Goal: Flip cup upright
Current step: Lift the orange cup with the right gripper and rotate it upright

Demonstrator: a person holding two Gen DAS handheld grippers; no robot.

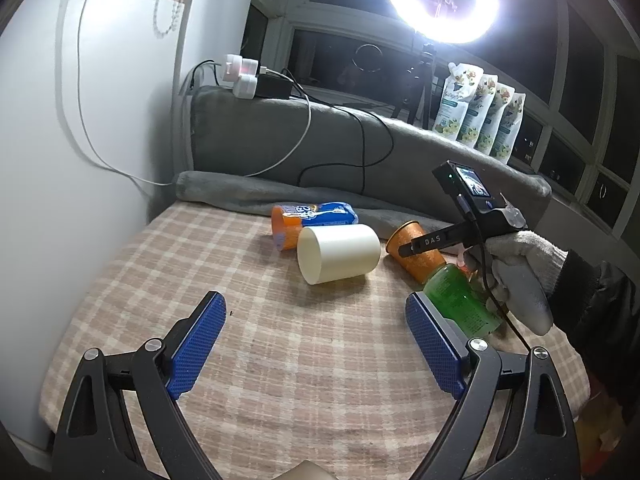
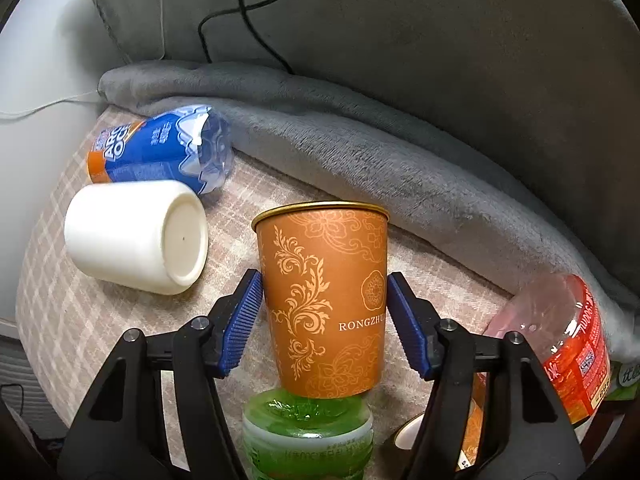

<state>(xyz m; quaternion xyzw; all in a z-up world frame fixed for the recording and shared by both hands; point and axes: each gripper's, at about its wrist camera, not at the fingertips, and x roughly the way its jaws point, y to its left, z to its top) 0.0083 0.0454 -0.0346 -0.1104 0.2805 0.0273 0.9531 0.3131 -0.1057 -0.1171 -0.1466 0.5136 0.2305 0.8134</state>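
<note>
In the middle of the right wrist view the paper cup (image 2: pixel 324 300) is showing orange with paler gold scrollwork and a gold rim; the pads (image 2: pixel 243 320) of the right gripper (image 2: pixel 324 322) are showing ribbed blue on black arms; at left the plain cup (image 2: pixel 132 236) is showing creamy white; above it the bottle label (image 2: pixel 136 150) is reading blue and orange; the cloth (image 1: pixel 280 340) under them is showing beige-and-pink checks; the blanket (image 2: pixel 360 136) across the upper frame is looking grey; the bottle (image 2: pixel 308 436) at bottom centre is glowing green.
</note>
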